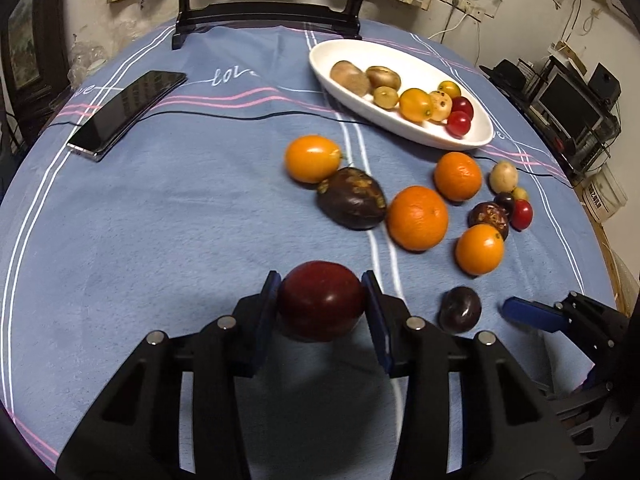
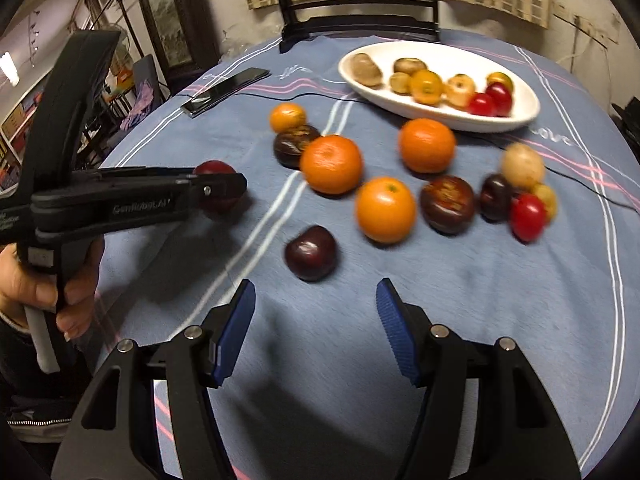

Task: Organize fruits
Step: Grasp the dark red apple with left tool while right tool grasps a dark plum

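On the blue-clothed bench (image 1: 160, 220), on the near side of the white oval dish (image 1: 460, 142), the left gripper (image 1: 322, 306) has its fingers (image 1: 269, 300) pressed to either flank of a dark red round fruit (image 1: 320, 304), while the right gripper (image 2: 316, 328) hangs with its fingers (image 2: 236, 328) standing apart and nothing between them. A small dark plum (image 2: 310, 254) lies on the cloth just ahead of the right gripper, slightly toward its left finger, with clear cloth between fruit and fingertips; seen from the left wrist, the same plum sits just to the right of the held fruit, with the tip of a blue right finger a little farther right. The right gripper is judged the nearer free tool for it, since the left is occupied. The plum is close to round, so no long axis dictates the approach; a short advance, nudged leftward, would likely put it between the fingers. Farther toward the dish from the plum lie four oranges (image 1: 418, 218), three mottled dark fruits (image 1: 352, 198) and a tight cluster of small red, dark and yellowish fruits (image 2: 528, 210). The dish already holds small fruits, brown at its far end, yellow in the middle, red at its near end. A black phone (image 1: 128, 114) lies well to the left of the dish. A person's hand (image 2: 48, 280) grips the left tool's handle in the right wrist view
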